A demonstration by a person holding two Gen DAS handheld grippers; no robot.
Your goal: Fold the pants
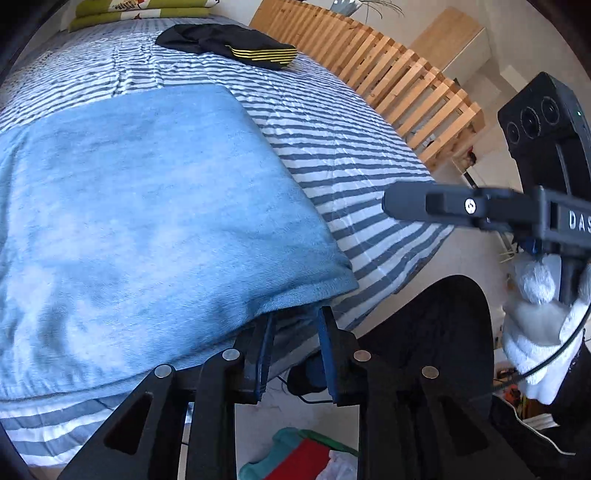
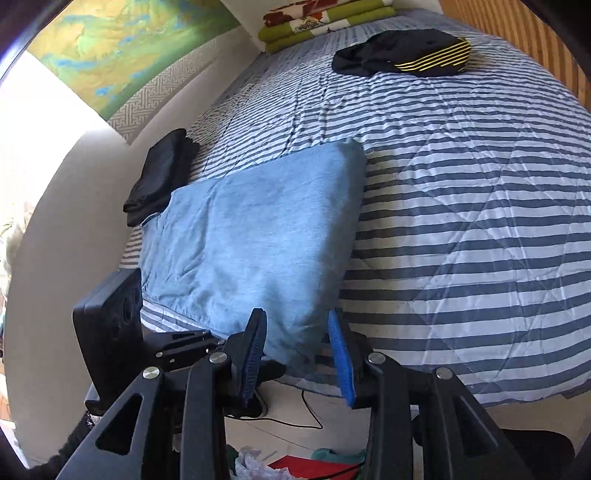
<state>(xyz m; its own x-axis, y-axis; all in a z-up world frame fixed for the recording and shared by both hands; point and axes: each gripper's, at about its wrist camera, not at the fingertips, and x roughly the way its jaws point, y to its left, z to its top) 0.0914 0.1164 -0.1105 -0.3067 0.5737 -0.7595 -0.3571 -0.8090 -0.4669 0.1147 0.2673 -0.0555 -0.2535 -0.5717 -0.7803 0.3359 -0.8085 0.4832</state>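
Observation:
Light blue pants (image 1: 147, 206) lie folded into a thick rectangle on the striped bed cover (image 1: 351, 147), near the bed's front edge. My left gripper (image 1: 295, 326) is open at the pants' near right corner, and the fabric edge rests just over its fingertips. In the right wrist view the pants (image 2: 258, 229) reach down to my right gripper (image 2: 295, 325), which is open with the near corner of the fold between its blue pads (image 2: 341, 354), untouched. A white-gloved hand (image 1: 535, 332) holds the right gripper's handle.
A black garment with yellow stripes (image 2: 406, 55) lies far back on the bed. A folded black garment (image 2: 159, 173) sits by the wall at left. Green bedding (image 2: 325, 22) is stacked at the head. A wooden slatted frame (image 1: 388, 74) stands beyond the bed. Clothes and a cable (image 2: 295, 417) lie on the floor.

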